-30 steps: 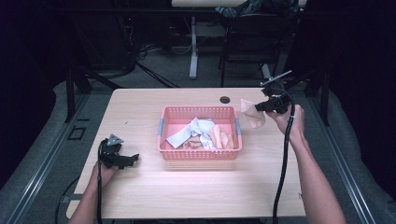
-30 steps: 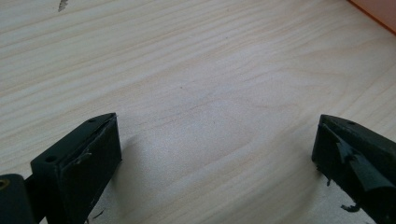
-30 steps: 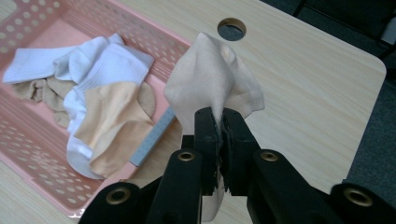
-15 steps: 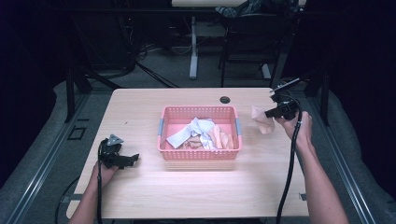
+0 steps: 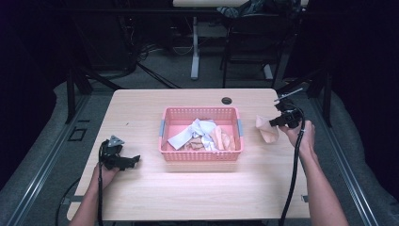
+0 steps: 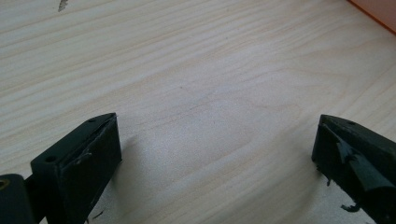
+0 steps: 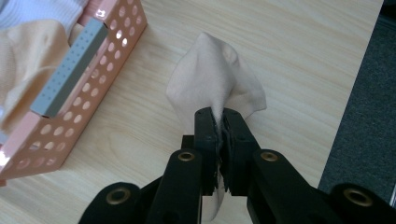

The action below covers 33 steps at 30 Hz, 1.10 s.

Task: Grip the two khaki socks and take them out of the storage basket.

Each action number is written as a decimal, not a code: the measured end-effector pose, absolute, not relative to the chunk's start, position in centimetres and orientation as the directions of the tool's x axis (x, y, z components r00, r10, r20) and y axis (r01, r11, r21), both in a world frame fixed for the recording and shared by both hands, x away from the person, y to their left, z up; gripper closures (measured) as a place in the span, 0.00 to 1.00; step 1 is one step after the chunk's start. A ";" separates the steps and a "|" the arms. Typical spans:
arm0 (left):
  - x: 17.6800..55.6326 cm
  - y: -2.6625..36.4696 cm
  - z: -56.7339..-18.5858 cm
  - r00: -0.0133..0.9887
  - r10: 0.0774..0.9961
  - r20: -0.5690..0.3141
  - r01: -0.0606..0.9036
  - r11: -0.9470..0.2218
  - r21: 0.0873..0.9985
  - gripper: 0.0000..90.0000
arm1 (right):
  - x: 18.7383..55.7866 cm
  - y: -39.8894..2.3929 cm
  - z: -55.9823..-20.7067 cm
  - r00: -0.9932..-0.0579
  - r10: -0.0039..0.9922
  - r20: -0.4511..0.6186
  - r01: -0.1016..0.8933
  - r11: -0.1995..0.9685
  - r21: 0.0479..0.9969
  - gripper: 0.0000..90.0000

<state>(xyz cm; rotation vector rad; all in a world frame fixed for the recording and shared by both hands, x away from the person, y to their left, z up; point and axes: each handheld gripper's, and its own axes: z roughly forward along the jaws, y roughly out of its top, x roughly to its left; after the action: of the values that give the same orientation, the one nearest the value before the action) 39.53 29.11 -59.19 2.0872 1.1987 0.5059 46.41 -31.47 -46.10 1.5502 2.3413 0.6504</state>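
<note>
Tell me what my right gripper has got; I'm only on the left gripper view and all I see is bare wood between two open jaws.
Observer: The right gripper is shut on a peach sock, pinching its edge.
Operator: Is that sock in the basket or out?
Observer: Out. It hangs beside the pink basket, on its right, above the table.
Operator: What is left in the basket?
Observer: A white cloth and more peach socks, lying mixed together.
Operator: And where is my left gripper relative to all that?
Observer: The left gripper is low over the table, left of the basket and apart from it, jaws open, pointing toward it.
</note>
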 end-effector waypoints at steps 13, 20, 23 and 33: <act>39.5 29.1 -59.2 0.503 0.864 0.002 0.605 -0.354 0.714 0.01 | 46.6 -31.6 -48.6 -0.397 0.917 0.031 0.834 0.347 0.428 0.95; 39.5 29.1 -59.2 0.503 0.864 0.003 0.605 -0.354 0.713 0.01 | 46.9 -31.6 -49.7 -0.391 0.920 0.039 0.853 0.345 0.392 0.95; 39.5 29.1 -59.2 0.503 0.864 0.003 0.605 -0.354 0.713 0.01 | 47.0 -31.6 -49.9 -0.384 0.922 0.047 0.857 0.337 0.390 0.95; 39.5 29.1 -59.2 0.503 0.864 0.002 0.605 -0.354 0.713 0.01 | 47.2 -31.9 -50.9 -0.380 0.922 0.072 0.874 0.332 0.356 0.93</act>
<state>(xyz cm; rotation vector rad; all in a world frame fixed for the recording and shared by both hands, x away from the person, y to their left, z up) 39.53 29.11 -59.19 2.0872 1.1988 0.5052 47.17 -31.85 -50.88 1.6608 2.4441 0.5121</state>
